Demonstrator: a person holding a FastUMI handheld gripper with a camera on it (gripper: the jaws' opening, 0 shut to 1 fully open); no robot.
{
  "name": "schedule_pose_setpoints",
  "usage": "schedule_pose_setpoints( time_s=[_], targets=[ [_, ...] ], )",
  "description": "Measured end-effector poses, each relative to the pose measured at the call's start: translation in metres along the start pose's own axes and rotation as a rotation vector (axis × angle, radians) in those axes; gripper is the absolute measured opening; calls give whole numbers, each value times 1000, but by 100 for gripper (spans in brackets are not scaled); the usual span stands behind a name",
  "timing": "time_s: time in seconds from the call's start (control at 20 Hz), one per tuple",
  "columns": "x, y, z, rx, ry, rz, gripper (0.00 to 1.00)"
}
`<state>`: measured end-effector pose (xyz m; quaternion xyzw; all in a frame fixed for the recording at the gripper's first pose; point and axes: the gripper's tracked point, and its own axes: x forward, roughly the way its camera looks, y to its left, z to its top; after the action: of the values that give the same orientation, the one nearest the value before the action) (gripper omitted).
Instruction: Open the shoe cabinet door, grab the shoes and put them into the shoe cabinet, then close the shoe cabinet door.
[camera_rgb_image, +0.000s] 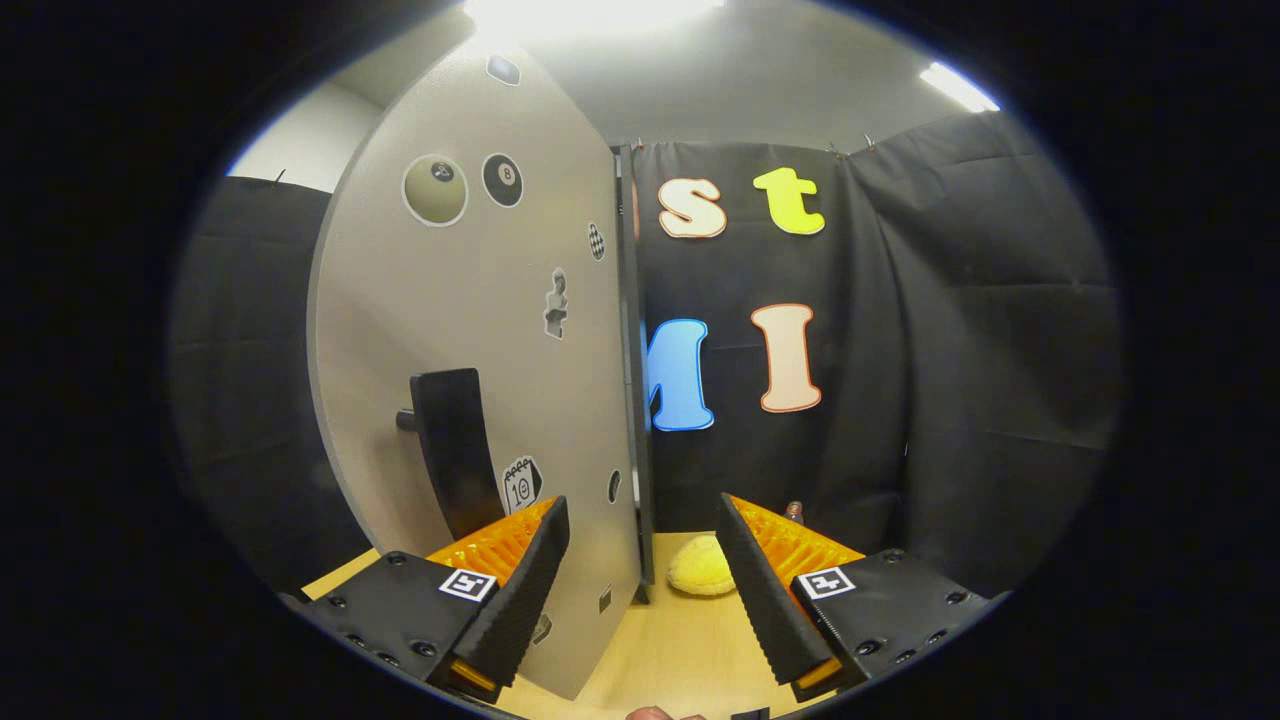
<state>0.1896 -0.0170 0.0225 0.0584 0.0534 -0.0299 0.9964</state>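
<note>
My hand-held gripper (642, 585) is released, its fingers spread wide with nothing between them. The grey sticker-covered shoe cabinet door (480, 330) stands swung out just ahead of my left finger, its black paddle-shaped handle (452, 450) facing me. Past the door's edge, a fluffy yellow slipper (702, 566) lies on the light wooden counter (670, 650), between my fingers and beyond them. I judge the door opened; next I should reach forward and clamp the slipper.
</note>
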Motion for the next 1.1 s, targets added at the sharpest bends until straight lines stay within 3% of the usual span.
schedule_pose_setpoints(
  time_s=[0.45,0.8,1.1],
  targets=[
    [23,86,-5,14,2,-9,94],
    [65,179,3,97,21,106,97],
    [60,192,14,-45,-34,72,98]
  ],
)
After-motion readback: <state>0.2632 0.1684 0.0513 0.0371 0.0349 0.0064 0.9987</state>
